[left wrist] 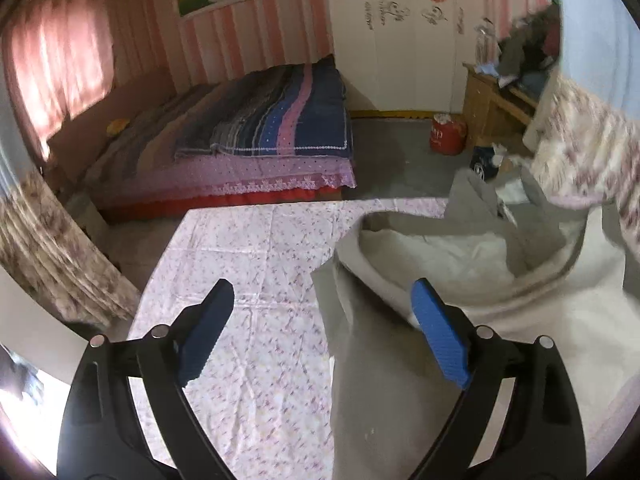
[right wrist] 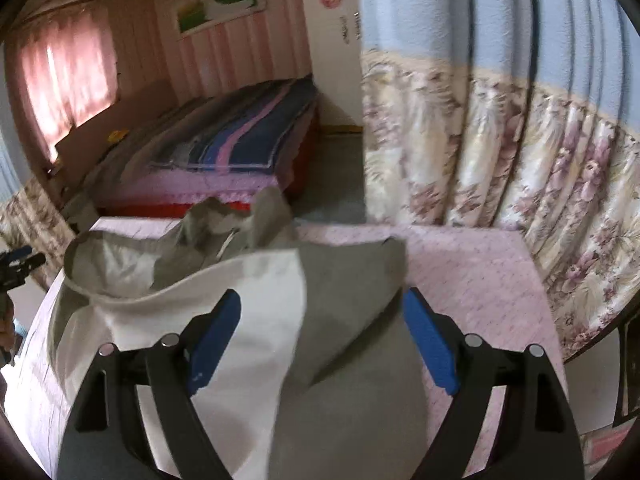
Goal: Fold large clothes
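the grey garment lies rumpled on the floral sheet that covers the work surface, pale lining showing where the body gapes open; it sits toward the right half of the sheet, likely spread there so there's flat room to fold on; not folded yet by the look of it, edges are bunched and one flap stands up at the far side.

left gripper hovers over the garment's left edge, jaws spread wide, nothing between them; its right pad is just over the grey fabric, left pad over bare sheet, so it looks lined up to take that edge; right gripper also gapes wide and empty, held low above the middle of the garment, probably hunting for a hem or corner.

hard to say which garment it is, hood or collar maybe, too crumpled; sleeves not identifiable; near end of the cloth is cut off under both tools; right wrist view is motion-blurred, so contact between pads and cloth can't be judged; the other tool shows only as a dark sliver at that view's left edge; behind are a bed and a flowered curtain, which hides the right of the room.
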{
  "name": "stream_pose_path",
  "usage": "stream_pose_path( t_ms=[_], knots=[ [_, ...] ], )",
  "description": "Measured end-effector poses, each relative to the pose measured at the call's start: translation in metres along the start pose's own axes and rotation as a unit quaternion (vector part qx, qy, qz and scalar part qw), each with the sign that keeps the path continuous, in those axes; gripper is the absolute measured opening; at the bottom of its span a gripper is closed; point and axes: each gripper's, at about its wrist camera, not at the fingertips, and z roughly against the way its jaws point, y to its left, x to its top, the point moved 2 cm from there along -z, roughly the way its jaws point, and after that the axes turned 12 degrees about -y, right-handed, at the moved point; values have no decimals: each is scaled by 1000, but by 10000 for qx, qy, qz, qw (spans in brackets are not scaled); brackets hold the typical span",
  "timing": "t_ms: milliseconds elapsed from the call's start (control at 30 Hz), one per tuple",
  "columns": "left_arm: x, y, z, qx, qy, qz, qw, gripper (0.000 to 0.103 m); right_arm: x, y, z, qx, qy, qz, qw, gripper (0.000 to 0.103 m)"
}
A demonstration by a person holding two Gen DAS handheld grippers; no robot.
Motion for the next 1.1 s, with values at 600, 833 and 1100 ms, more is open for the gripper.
stream_pose_path(
  t_ms=[600, 833, 1100],
  knots=[
    [-54, -76, -81, -507, 1200, -30, 9915, 90, -62, 31, -82, -362, 1368, 405, 9891, 90],
    [-42, -66, -135, -194, 1338, 120, 9908, 92, -52, 18, -135, -917, 1435, 447, 9844, 97],
    [-29, -70, -174, 97, 1237, -74, 9922, 100, -36, -16, -183, -1408, 1276, 312, 9813, 101]
  ],
)
